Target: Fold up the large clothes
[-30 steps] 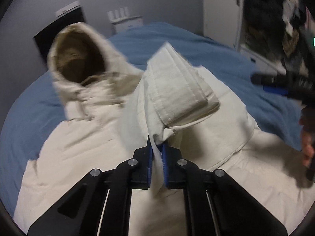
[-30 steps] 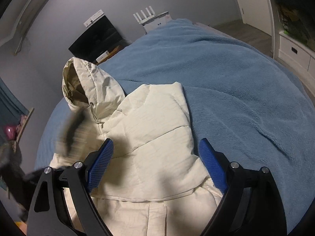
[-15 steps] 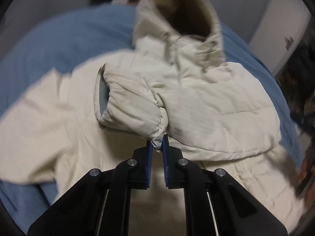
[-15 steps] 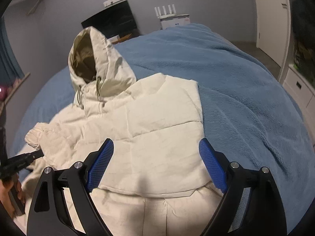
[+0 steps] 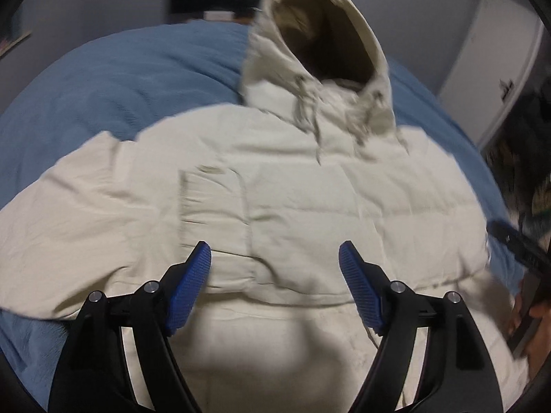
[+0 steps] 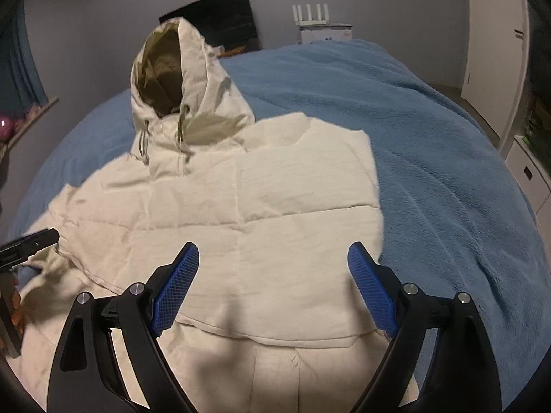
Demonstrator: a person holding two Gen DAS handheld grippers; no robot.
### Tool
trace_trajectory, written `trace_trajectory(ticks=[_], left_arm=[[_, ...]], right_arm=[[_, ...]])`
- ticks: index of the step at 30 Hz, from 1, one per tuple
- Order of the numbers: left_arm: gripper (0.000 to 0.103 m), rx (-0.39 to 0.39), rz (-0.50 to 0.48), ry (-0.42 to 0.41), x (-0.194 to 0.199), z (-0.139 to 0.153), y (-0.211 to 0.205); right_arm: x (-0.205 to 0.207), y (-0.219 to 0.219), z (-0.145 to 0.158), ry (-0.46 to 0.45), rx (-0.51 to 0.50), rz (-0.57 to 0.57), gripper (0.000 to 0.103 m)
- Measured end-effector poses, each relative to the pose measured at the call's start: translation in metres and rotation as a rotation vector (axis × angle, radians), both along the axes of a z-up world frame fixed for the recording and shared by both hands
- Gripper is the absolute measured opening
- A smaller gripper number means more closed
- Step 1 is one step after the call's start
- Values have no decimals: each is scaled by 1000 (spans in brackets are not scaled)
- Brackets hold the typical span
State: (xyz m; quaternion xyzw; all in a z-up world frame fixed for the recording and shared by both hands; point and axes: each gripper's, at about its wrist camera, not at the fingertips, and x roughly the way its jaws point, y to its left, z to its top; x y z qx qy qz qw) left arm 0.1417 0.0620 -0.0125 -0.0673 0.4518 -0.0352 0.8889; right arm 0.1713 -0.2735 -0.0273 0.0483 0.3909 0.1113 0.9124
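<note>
Two grippers over one garment. Cream hooded jacket [image 6: 241,213] lies front-up on the blue blanket [image 6: 430,158] of a bed, hood [image 6: 172,79] at the far end, propped up with its dark lining showing and drawcords hanging at the neck.

Left gripper [image 5: 274,253]: jaws opening, blue pads wide apart, nothing between them but the jacket surface below; no pad presses on cloth. Beyond and slightly left of its fingertips, a folded-in sleeve [image 5: 210,206] lies flat across the chest, cuff end nearest the left pad. Left wrist view is motion-blurred, so the seam detail there cannot be read. Jacket body fills the view under and ahead of this gripper; blanket shows at far left and lower left corner.

Right gripper [image 6: 273,253]: jaws spread wide, not holding anything. Its pads frame the lower edge of the folded upper panel — that hem runs just short of the fingertips, with the lower jacket body beneath the gripper arms. The jacket's right edge lies just outside the right-hand pad; beyond it, bare blanket.

Each gripper shows at the edge of the other's view — the left one at the jacket's left margin with a hand [image 6: 15,304] on it.
</note>
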Motion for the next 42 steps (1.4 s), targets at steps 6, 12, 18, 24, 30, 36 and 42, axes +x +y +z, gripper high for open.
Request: trace_trajectory(ticks=[6,12,18,24,30,36,42], left_arm=[[74,73,-30,123,20,-40,-11],[77,101,-40,146,24,-53,-14],[80,77,-27,106,20,-43,-8],[95,85,48,22,7,-16,1],[96,67,138,-18,-3,7,19],[96,84,315,-105,-26,58,78],[96,149,605,-67,-50,66,169]], right_arm=[[21,-2,-35,131,-12,-27,84],[31,0,-61,215,-29,-27,96],[29,8,-66,223,-75,-15,96],[31,2,-69,236,-36,-13,96],[31,9,-68,230,-87,-8,96],[18,5,-43,147,-46,-8,96],[2,17,-11,0,-6,55,96]])
